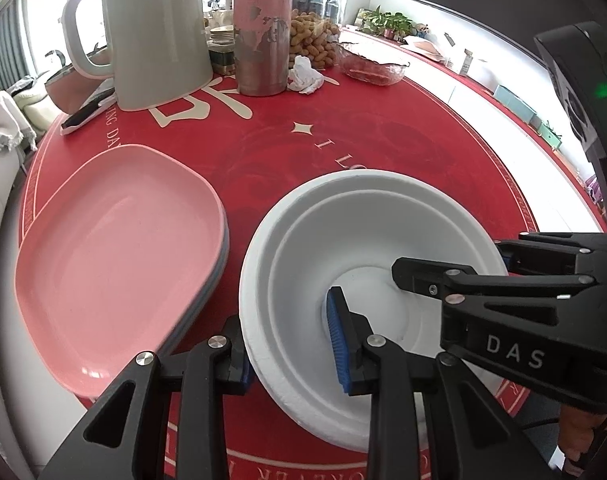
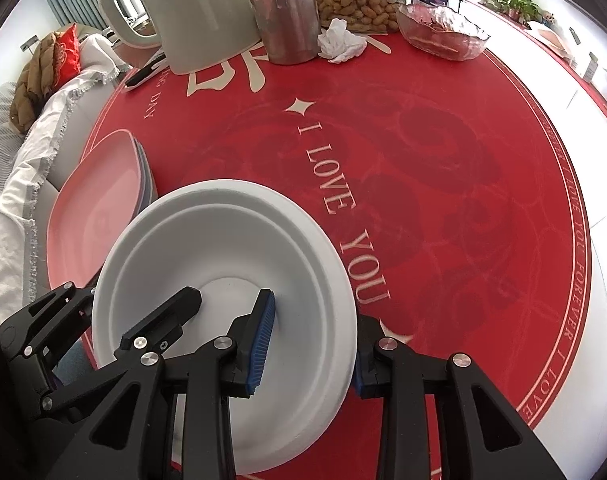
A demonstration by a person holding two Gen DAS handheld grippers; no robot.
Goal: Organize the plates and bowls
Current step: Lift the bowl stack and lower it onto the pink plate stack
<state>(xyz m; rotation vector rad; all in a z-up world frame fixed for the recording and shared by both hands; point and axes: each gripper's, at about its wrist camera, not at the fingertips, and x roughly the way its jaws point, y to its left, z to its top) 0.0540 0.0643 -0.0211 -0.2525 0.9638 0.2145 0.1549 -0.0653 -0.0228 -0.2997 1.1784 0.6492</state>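
Two nested white bowls (image 1: pixel 343 240) sit on the red table mat, also in the right wrist view (image 2: pixel 223 236). My left gripper (image 1: pixel 291 344) is open and straddles their near-left rim, one blue pad (image 1: pixel 337 340) inside the bowl and one outside. My right gripper (image 2: pixel 311 344) is open and straddles the near-right rim the same way, with a blue pad (image 2: pixel 263 340) inside. A stack of pink plates (image 1: pixel 119 256) lies left of the bowls, seen also in the right wrist view (image 2: pixel 99 208). The right gripper shows in the left wrist view (image 1: pixel 455 276).
At the back of the mat (image 2: pixel 443 168) stand a pale green jug (image 1: pixel 155 32), a worn pink-and-steel tumbler (image 1: pixel 263 28), a jar of peanuts (image 1: pixel 315 36), a crumpled tissue (image 1: pixel 305 74) and a glass dish (image 1: pixel 373 66). A black remote (image 1: pixel 87 112) lies by the jug. A sofa (image 2: pixel 31 152) is at left.
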